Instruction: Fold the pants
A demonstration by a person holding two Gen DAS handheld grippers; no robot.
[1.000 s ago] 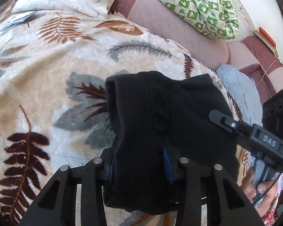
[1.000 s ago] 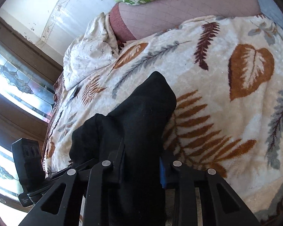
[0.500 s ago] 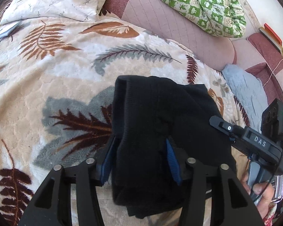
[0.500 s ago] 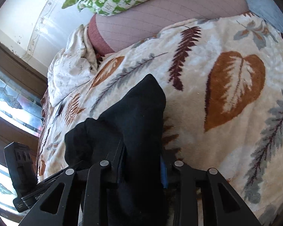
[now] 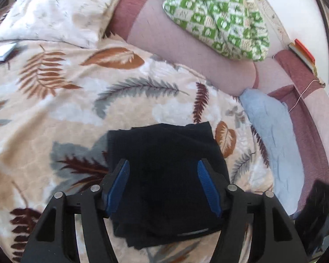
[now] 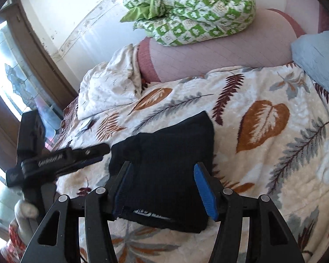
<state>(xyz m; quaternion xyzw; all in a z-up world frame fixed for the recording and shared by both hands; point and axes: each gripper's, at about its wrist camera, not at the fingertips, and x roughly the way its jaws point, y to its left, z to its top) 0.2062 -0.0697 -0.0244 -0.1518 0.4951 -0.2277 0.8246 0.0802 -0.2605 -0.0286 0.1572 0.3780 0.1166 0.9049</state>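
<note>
The black pants (image 5: 166, 175) lie folded into a compact rectangle on the leaf-print blanket (image 5: 54, 100). They also show in the right wrist view (image 6: 171, 164). My left gripper (image 5: 163, 184) is open, its blue pads spread wide above the bundle, holding nothing. My right gripper (image 6: 164, 186) is also open over the near edge of the bundle, empty. The left gripper shows from the side in the right wrist view (image 6: 94, 153), just left of the pants.
A pink quilted bolster (image 5: 186, 50) with a green checked quilt (image 5: 219, 17) on it runs along the back. A light blue cloth (image 5: 272, 135) lies right of the pants. A white duvet (image 5: 61, 11) lies at the back left. A small packet (image 5: 2, 52) lies on the blanket's left.
Both grippers were shut on the black pants and have opened, letting the folded bundle rest on the blanket. Both have pulled back a little.
</note>
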